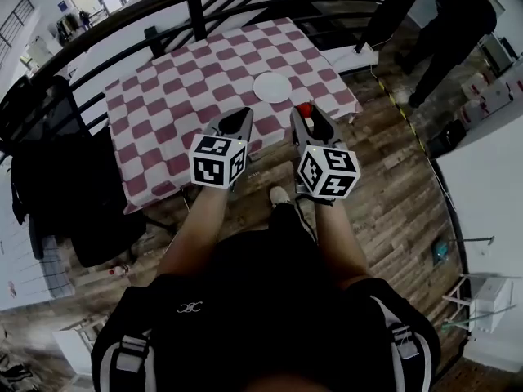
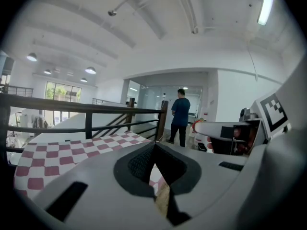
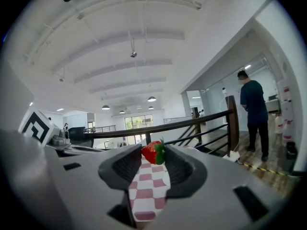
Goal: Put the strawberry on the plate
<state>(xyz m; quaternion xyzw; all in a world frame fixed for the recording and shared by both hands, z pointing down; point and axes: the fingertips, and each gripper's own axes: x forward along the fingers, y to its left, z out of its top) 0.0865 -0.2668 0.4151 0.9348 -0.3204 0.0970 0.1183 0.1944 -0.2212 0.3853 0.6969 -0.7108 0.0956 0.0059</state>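
Note:
A white plate (image 1: pixel 272 86) lies on the red-and-white checked table (image 1: pixel 180 104), near its right front side. My right gripper (image 1: pixel 304 111) is shut on a red strawberry (image 1: pixel 304 109) with a green cap, held just in front of and to the right of the plate, over the table's near edge. In the right gripper view the strawberry (image 3: pixel 151 152) sits pinched between the jaw tips of the right gripper (image 3: pixel 154 151), checked cloth below. My left gripper (image 1: pixel 242 114) hovers beside it at the table's front edge. In its own view the left gripper (image 2: pixel 154 146) has its tips together, holding nothing.
A black railing (image 1: pixel 196 11) runs behind the table. A black chair (image 1: pixel 49 162) stands at the left. A person (image 1: pixel 453 23) in dark clothes stands on the wooden floor at the upper right, also visible as a person (image 2: pixel 181 116) beyond the railing.

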